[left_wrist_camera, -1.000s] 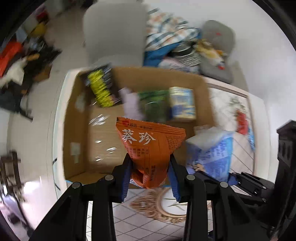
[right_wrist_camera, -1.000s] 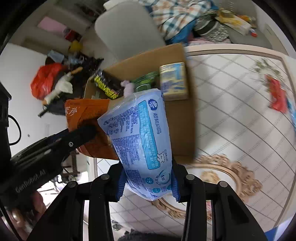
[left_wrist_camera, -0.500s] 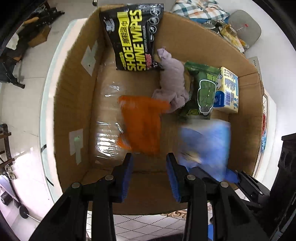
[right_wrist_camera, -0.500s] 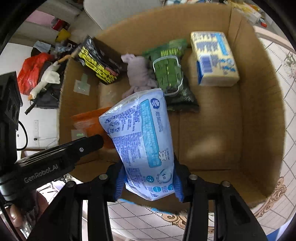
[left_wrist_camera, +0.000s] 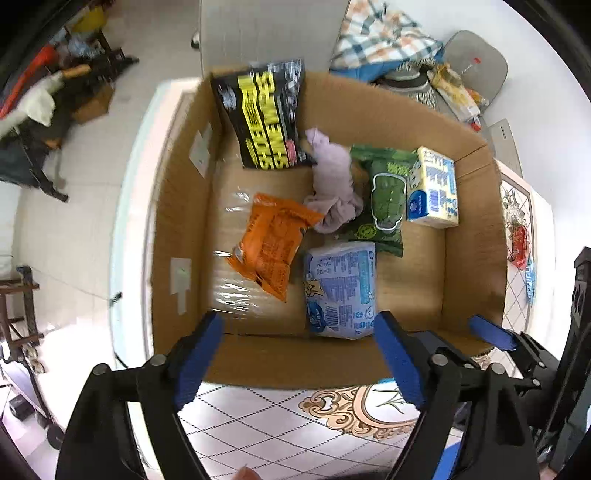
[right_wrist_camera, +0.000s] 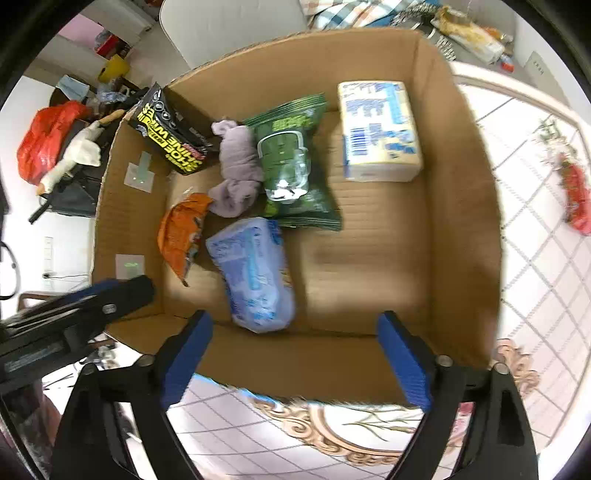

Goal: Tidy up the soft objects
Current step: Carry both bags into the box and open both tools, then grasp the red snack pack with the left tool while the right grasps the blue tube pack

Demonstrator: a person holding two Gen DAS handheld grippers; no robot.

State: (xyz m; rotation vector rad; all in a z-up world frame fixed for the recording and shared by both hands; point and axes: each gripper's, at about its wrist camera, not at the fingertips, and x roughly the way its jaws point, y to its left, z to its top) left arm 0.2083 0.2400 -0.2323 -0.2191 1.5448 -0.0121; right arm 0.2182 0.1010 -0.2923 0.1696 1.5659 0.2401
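An open cardboard box [left_wrist_camera: 288, 358] [right_wrist_camera: 461, 184] lies below both grippers. On its floor an orange snack packet [left_wrist_camera: 273, 243] [right_wrist_camera: 183, 232] rests beside a pale blue wipes pack [left_wrist_camera: 340, 291] [right_wrist_camera: 255, 273]. Further back are a lilac cloth [left_wrist_camera: 332, 184] [right_wrist_camera: 238, 170], a green pack [left_wrist_camera: 384, 195] [right_wrist_camera: 291, 166], a white-and-blue tissue pack [left_wrist_camera: 434, 188] [right_wrist_camera: 376, 129] and a black-and-yellow wipes pack [left_wrist_camera: 266, 114] [right_wrist_camera: 166, 129] leaning on the wall. My left gripper [left_wrist_camera: 295, 325] [right_wrist_camera: 122, 291] and right gripper [right_wrist_camera: 295, 321] [left_wrist_camera: 491, 332] hover over the near rim, jaws opening, nothing between them.
The box sits on a table with a patterned tile top [left_wrist_camera: 295, 424] [right_wrist_camera: 546, 258]; a red packet [left_wrist_camera: 519, 242] [right_wrist_camera: 576, 199] lies on it to the right. Behind the box stand a grey chair [left_wrist_camera: 258, 33] and a heap of clothes [left_wrist_camera: 384, 40]. Clutter covers the floor at left.
Both grippers sank over the box and let go: the orange packet and the blue pack dropped onto the box floor. Both pairs of jaws spread wide apart.
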